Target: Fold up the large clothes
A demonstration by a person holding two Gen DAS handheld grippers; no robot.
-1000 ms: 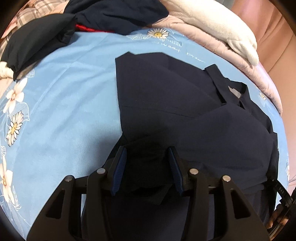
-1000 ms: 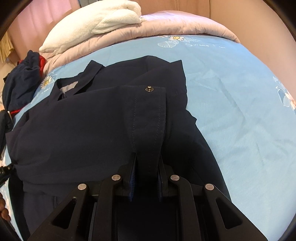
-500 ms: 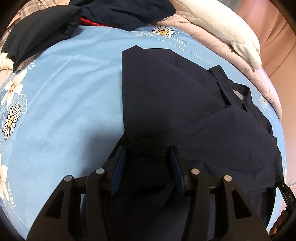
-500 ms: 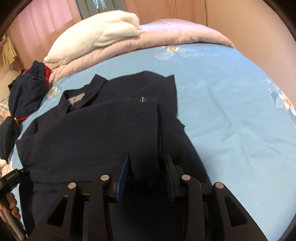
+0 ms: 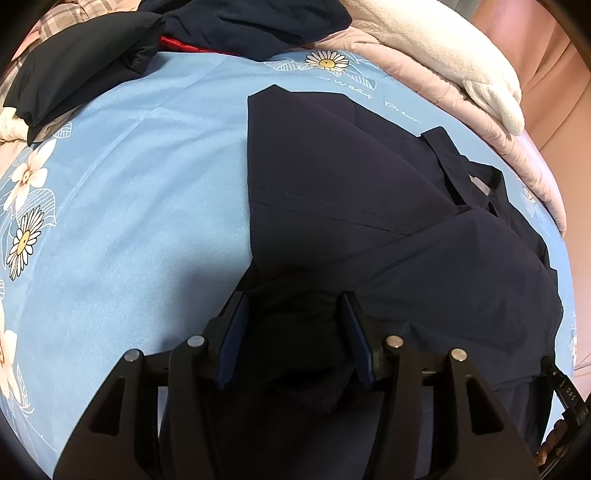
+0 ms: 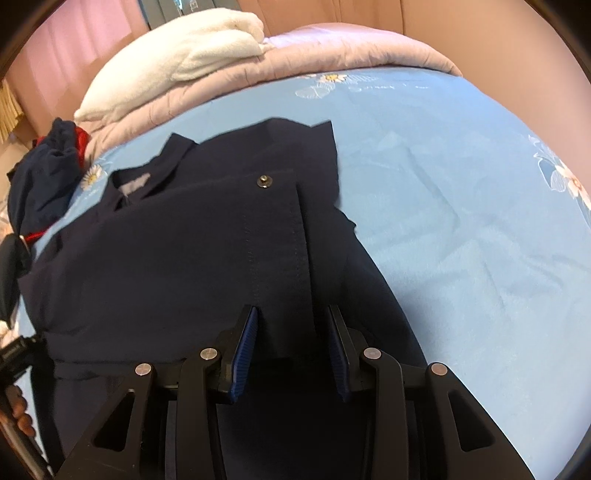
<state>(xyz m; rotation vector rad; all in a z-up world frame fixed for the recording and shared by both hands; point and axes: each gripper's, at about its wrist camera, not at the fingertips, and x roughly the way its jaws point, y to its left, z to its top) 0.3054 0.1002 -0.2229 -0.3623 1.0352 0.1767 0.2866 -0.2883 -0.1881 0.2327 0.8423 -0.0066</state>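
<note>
A dark navy shirt (image 5: 369,206) lies on the light blue flowered bed sheet (image 5: 129,206), folded over itself, collar at the far right. It also shows in the right wrist view (image 6: 177,251), with a metal snap (image 6: 263,181) on its stitched placket and the collar at the far left. My left gripper (image 5: 293,314) is open, its blue pads either side of a bunched fabric edge. My right gripper (image 6: 291,325) is open, with the placket strip lying loose between its pads.
A pile of dark clothes with a red trim (image 5: 207,33) sits at the far end of the bed. A pink quilt (image 6: 295,59) with a white blanket (image 6: 192,48) on it lies along the head. The other hand-held gripper shows at the edge (image 6: 14,369).
My right gripper has opened and let go of the shirt's placket, and pulled back a little. My left gripper stays open over the shirt's edge, and the shirt has settled flatter.
</note>
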